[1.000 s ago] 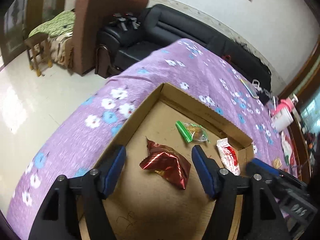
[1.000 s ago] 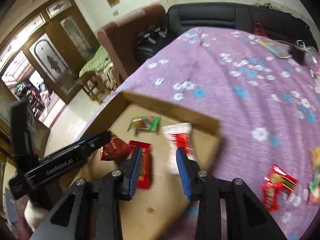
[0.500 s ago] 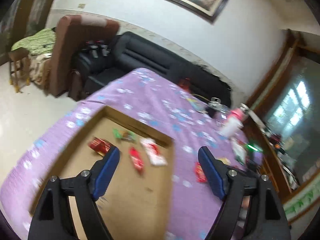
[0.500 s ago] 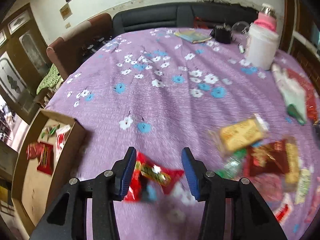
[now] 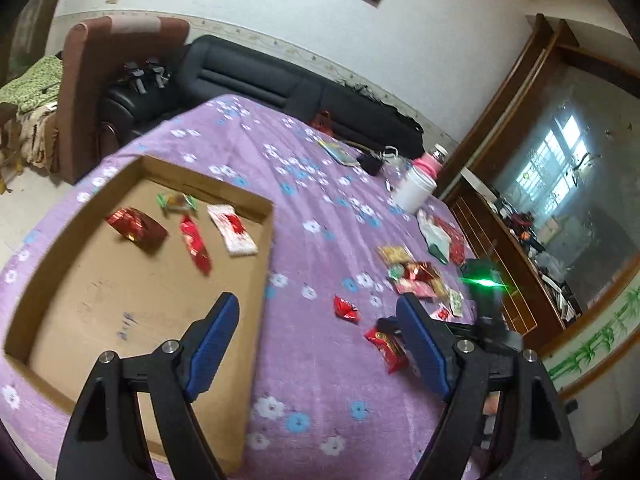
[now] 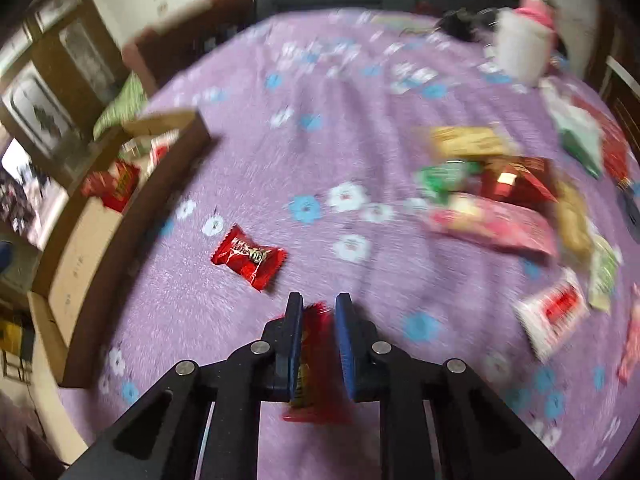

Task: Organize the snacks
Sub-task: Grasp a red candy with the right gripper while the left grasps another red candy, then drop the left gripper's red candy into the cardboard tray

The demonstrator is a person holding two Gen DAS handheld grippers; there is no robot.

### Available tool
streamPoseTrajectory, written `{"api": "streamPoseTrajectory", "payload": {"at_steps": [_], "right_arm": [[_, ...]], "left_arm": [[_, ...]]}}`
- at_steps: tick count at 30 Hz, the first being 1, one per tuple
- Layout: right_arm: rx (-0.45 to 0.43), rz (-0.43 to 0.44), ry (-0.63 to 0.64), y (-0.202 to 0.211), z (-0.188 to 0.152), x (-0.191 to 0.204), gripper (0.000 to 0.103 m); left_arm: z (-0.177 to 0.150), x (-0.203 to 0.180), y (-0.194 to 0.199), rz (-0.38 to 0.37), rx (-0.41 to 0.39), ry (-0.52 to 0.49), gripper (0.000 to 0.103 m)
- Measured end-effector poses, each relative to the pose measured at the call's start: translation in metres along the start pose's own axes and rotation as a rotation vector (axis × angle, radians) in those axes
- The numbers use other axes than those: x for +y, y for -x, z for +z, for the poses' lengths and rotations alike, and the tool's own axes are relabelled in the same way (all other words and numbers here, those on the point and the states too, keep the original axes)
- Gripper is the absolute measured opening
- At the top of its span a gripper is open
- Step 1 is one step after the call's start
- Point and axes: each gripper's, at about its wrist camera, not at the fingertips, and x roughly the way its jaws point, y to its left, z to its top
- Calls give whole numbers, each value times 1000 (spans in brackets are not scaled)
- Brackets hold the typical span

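Snack packet — red, pinched between right hand-held gripper pads — left hand-held gripper spread, empty.

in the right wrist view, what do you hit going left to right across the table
cardboard tray → loose red candy → right claw shut on a red snack packet → pile of mixed snacks

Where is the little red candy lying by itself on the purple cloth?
In the right wrist view the red candy lies on the purple cloth, left of centre, between the cardboard box and the right tongs.
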Motion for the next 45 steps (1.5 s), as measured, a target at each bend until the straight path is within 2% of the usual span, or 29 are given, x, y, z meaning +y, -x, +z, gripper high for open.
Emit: {"api": "streamPoseTrajectory", "payload": {"at_steps": [1,3,5,10,11,12,13,14,19,24,27,29,31,33,39,45], "right_arm": [[-41,-6,1,10,-6,-6,29],[-72,21,12,21,-13,-11,54],[-69,55,14,22,-18,-14,56],[-48,75,41,3,-32,-3,57],[-79,63,61,5,-33,0,54],[-80,59,80,3,-35,1,37],[-88,44,103,4,-36,3,28],[-89,30,101,5,-36,2,25],[-166,-130,58,12,-39,-20,24],[-153,-72,-36,14,-36,-44,25],[-153,-87,-29,14,-36,-42,25],[-153,-97,-22,13,-35,-40,25],[-153,-97,-22,12,-35,-38,25],[-154,-94,-27,12,-35,-38,25],[-214,-71,-49,22,-36,-42,23],[-252,-38,-75,28,-35,-47,23]], "left_arm": [[-3,-4,-6,-8,14,3,80],[-8,-11,-16,-7,42,-10,80],[-12,-18,-23,-1,68,-30,80],[-16,-35,-43,41,116,-94,80],[-15,-38,-50,52,131,-103,80],[-14,-40,-57,63,145,-104,80],[-14,-40,-62,70,154,-103,80],[-14,-41,-69,77,166,-103,80],[-15,-53,-111,119,209,-121,80],[-19,-65,-159,196,235,-198,80],[-23,-66,-181,249,248,-238,79],[-28,-69,-189,259,254,-278,56],[-34,-78,-190,315,226,-367,20],[-36,-81,-186,322,201,-379,19],[-24,-70,-155,235,157,-282,19],[-6,-43,-93,86,112,-132,19]]}}
